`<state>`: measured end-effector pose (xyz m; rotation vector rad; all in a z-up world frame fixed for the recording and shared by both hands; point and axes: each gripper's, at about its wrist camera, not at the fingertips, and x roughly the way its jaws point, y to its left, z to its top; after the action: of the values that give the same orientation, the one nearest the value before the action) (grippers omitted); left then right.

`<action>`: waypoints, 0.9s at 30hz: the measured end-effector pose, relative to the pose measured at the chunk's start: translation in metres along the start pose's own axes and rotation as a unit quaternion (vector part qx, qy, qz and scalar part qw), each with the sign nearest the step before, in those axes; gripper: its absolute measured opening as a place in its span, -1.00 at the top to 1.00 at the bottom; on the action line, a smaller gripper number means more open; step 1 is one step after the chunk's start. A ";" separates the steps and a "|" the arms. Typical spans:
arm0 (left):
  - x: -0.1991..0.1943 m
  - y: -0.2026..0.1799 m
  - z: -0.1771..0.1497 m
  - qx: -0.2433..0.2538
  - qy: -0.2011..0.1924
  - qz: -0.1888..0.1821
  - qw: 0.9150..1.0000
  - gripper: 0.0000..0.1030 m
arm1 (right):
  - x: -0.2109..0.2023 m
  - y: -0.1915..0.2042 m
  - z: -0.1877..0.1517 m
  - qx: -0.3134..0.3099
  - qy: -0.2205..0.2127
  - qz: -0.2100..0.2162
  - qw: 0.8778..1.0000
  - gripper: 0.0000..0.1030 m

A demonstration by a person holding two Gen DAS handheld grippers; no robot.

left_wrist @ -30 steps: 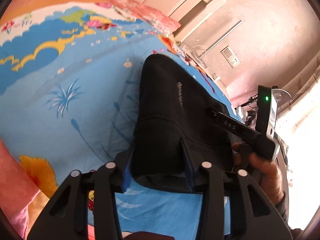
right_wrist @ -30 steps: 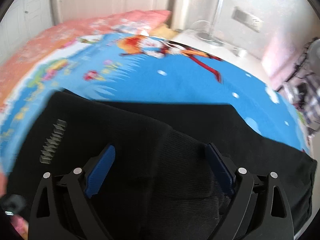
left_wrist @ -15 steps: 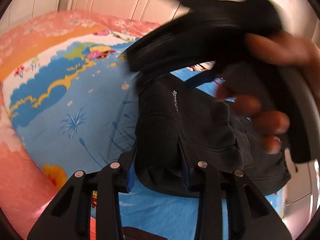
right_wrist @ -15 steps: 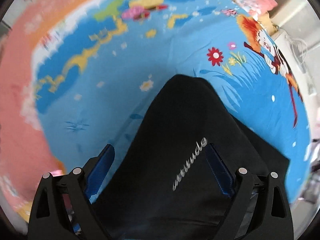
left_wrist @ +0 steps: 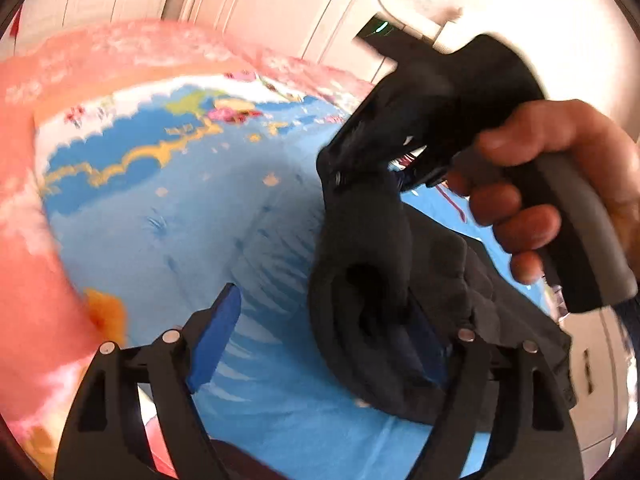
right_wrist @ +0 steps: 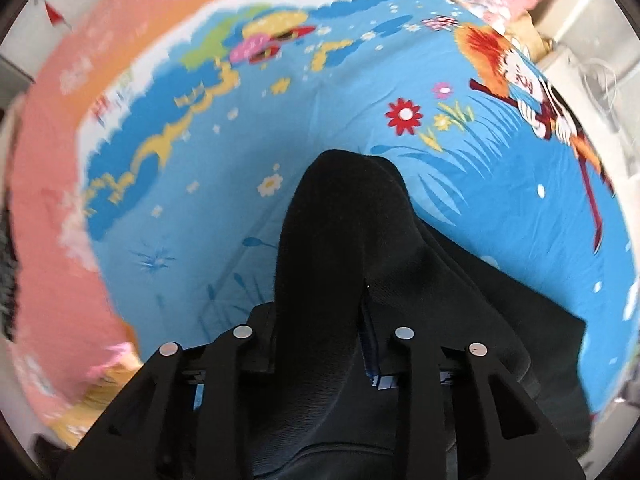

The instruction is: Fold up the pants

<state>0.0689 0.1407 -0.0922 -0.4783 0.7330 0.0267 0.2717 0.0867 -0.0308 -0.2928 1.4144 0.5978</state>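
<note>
The black pants (left_wrist: 400, 288) lie bunched on a blue cartoon bedsheet (left_wrist: 192, 216). In the left wrist view my left gripper (left_wrist: 320, 332) is open; its left finger stands over bare sheet and its right finger is partly hidden by the cloth. My right gripper (left_wrist: 352, 172) is above, held in a hand (left_wrist: 532, 184), pinching the pants and lifting a fold. In the right wrist view the right gripper (right_wrist: 320, 336) is shut on the black pants (right_wrist: 332, 248), which rise in a hump between the fingers.
The bedsheet (right_wrist: 360, 92) has a pink border (right_wrist: 52, 184) at the left. White cupboard doors (left_wrist: 248, 4) stand behind the bed. A white surface with cables (right_wrist: 592, 76) is at the far right.
My left gripper has opened and let go of the pants. My right gripper has shut on the pants and lifted a fold up and over toward the left.
</note>
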 end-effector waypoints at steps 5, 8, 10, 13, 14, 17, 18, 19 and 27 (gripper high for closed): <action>-0.001 -0.050 -0.003 0.078 -0.009 0.000 0.997 0.38 | -0.087 -0.075 -0.034 0.060 -0.086 0.099 0.990 0.46; -0.034 -0.115 -0.005 0.180 -0.076 -0.006 0.981 0.41 | -0.151 -0.138 -0.087 0.099 -0.159 0.132 0.973 0.45; -0.050 -0.160 -0.015 0.243 -0.113 -0.012 0.963 0.41 | -0.180 -0.196 -0.141 0.148 -0.206 0.150 0.956 0.45; -0.059 -0.233 -0.046 0.341 -0.156 -0.030 0.927 0.41 | -0.185 -0.266 -0.209 0.205 -0.235 0.158 0.937 0.40; -0.058 -0.253 -0.060 0.369 -0.162 -0.039 0.914 0.41 | -0.179 -0.295 -0.240 0.233 -0.242 0.150 0.930 0.34; -0.042 -0.314 -0.124 0.466 -0.160 -0.058 0.868 0.41 | -0.139 -0.355 -0.299 0.286 -0.241 0.128 0.919 0.01; -0.028 -0.332 -0.154 0.505 -0.157 -0.057 0.847 0.41 | -0.121 -0.369 -0.309 0.304 -0.230 0.125 0.916 -0.08; -0.014 -0.343 -0.176 0.532 -0.151 -0.055 0.831 0.41 | -0.104 -0.383 -0.317 0.321 -0.215 0.125 0.914 -0.12; 0.051 -0.351 -0.273 0.672 -0.138 -0.001 0.728 -0.07 | -0.078 -0.395 -0.321 0.313 -0.234 0.149 0.908 -0.01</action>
<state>-0.0005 -0.2968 -0.1558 0.9257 0.2974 -0.4147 0.2182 -0.4248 -0.0656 0.5597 1.1109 0.3906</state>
